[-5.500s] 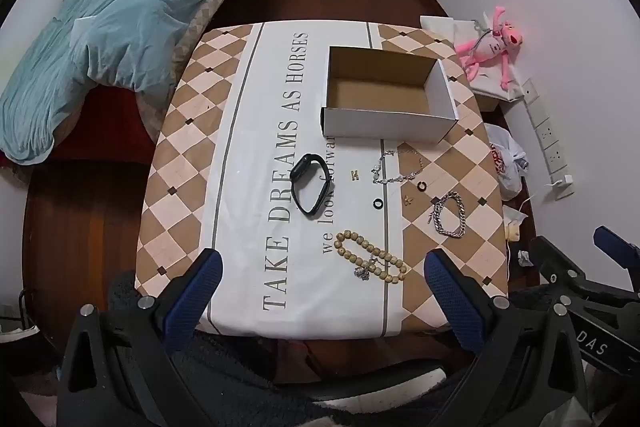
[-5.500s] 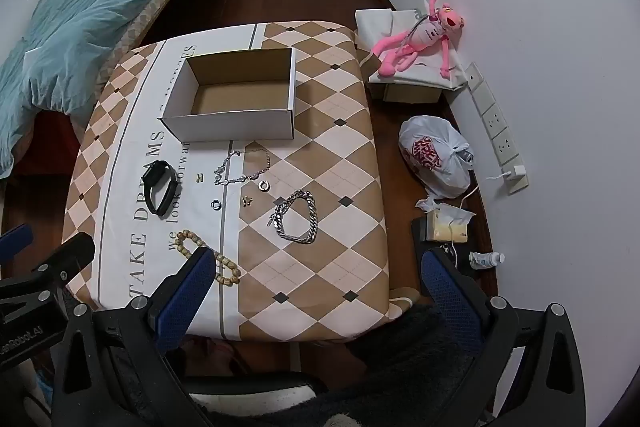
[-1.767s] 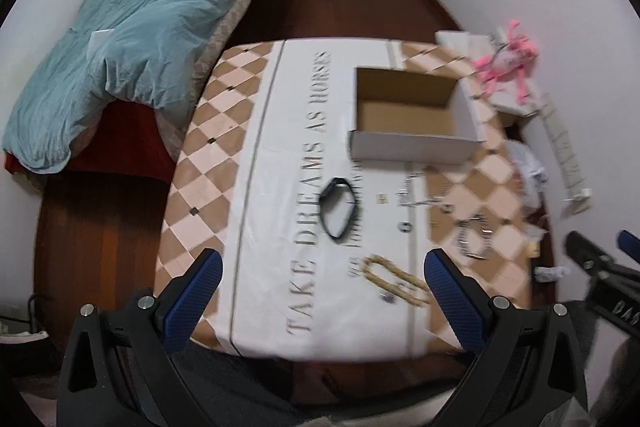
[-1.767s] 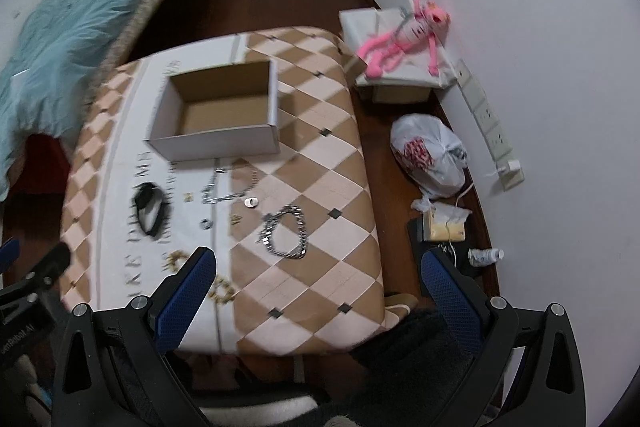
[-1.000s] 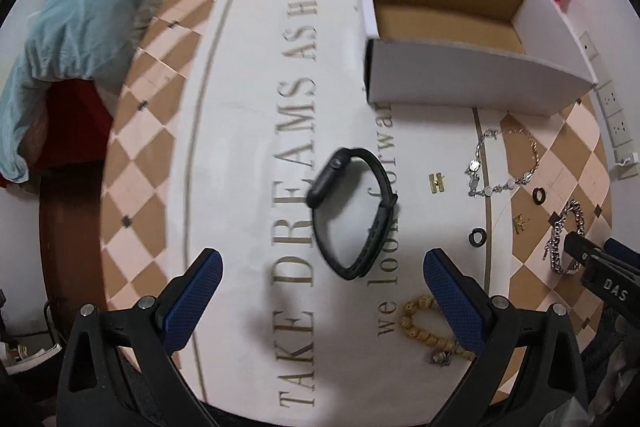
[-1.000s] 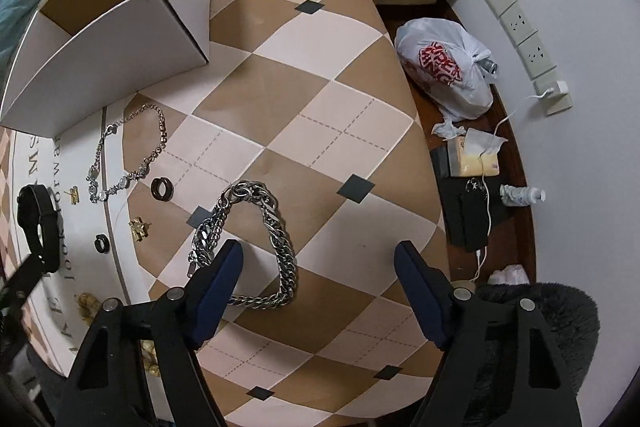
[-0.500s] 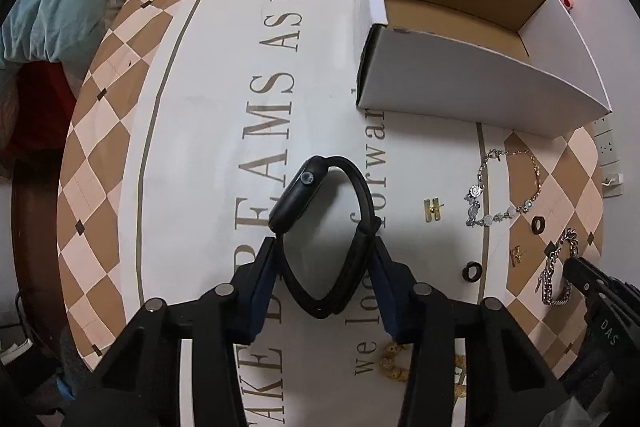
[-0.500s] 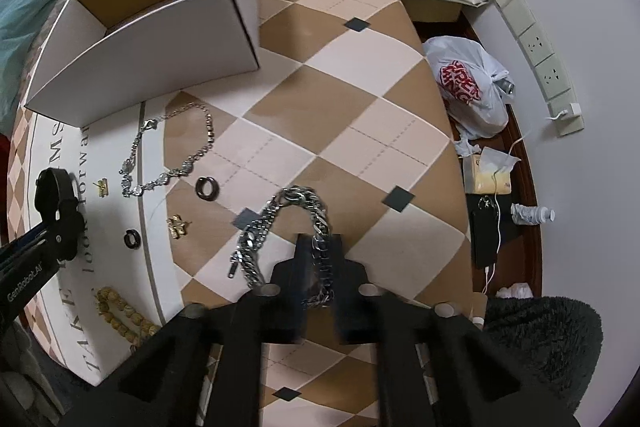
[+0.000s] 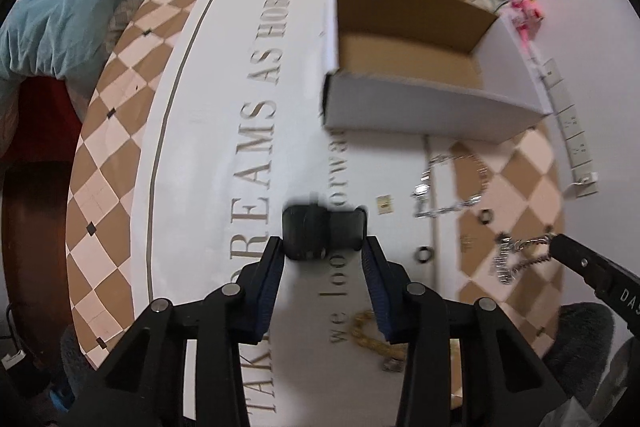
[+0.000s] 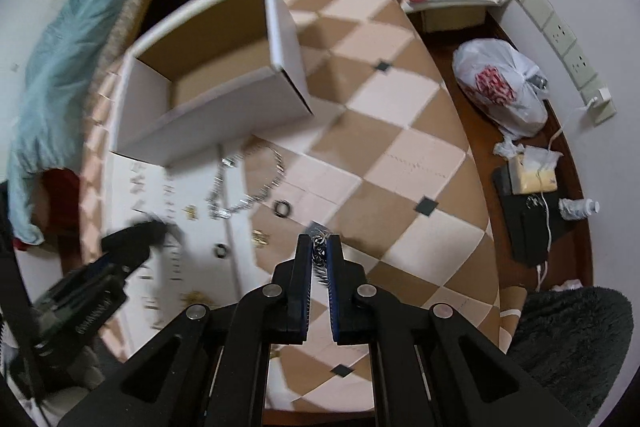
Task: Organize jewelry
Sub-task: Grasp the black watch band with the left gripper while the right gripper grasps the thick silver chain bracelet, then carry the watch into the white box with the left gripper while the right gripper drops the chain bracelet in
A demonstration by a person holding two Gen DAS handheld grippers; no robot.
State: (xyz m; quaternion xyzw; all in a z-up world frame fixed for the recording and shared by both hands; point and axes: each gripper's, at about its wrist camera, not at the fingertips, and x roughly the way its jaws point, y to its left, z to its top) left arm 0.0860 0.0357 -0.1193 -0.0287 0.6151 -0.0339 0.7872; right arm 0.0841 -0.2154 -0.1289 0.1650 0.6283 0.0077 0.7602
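Black watch band [image 9: 323,233] crosswise between tongs [image 9: 322,254]

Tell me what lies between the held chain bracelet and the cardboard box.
In the right wrist view, a black ring and a thin silver necklace lie between the chain bracelet and the cardboard box.

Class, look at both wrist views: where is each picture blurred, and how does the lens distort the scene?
Left wrist view: motion blur smears the black watch in the left gripper and the cardboard box; the table edge bows from fisheye.
Right wrist view: the thin necklace blurs; the right gripper pinching the silver chain bracelet stays sharp.
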